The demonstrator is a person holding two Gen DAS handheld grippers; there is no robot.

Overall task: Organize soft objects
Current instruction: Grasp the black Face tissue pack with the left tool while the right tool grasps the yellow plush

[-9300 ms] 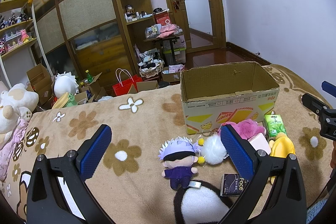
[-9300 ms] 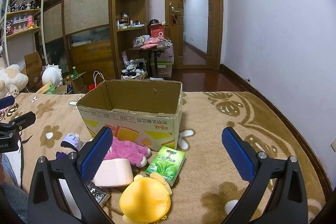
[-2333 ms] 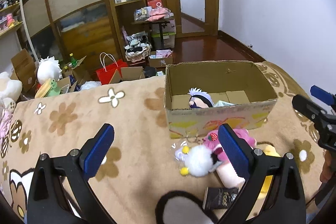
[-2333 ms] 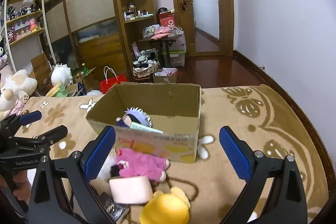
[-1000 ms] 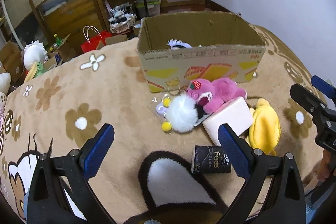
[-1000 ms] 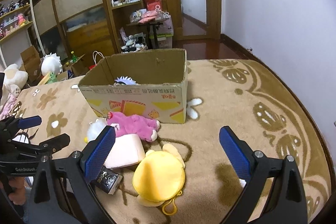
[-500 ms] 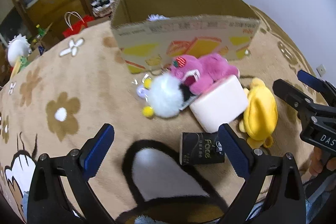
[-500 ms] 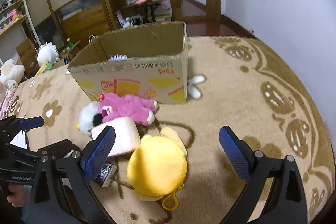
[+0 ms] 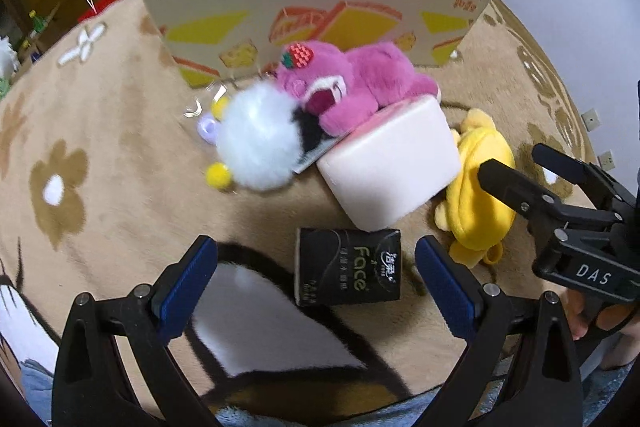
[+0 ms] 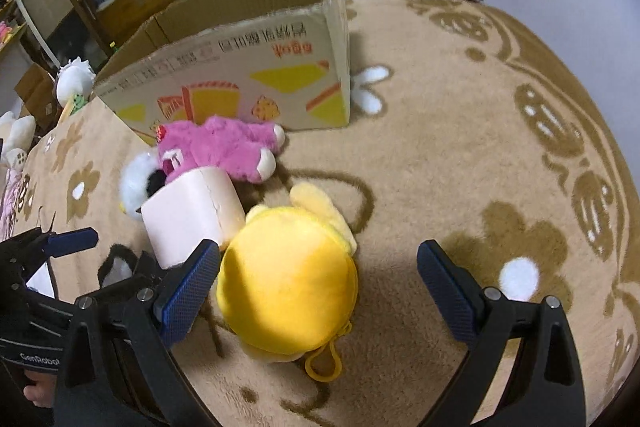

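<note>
Only the left wrist view shows the black tissue pack (image 9: 347,271), lying flat on the blanket (image 9: 100,131) between the spread fingers of the left gripper (image 9: 316,281), which is wide open and holds nothing. In the right wrist view the right gripper (image 10: 318,293) is also wide open and empty, with the yellow plush (image 10: 286,287) just beside its left finger. Behind it sits the pink block (image 10: 192,215). Further, the pink bear (image 10: 224,149) lies on its side, long axis across the box front, head toward the white pompom (image 9: 260,143). The cardboard box (image 10: 240,67) stands farthest
</note>
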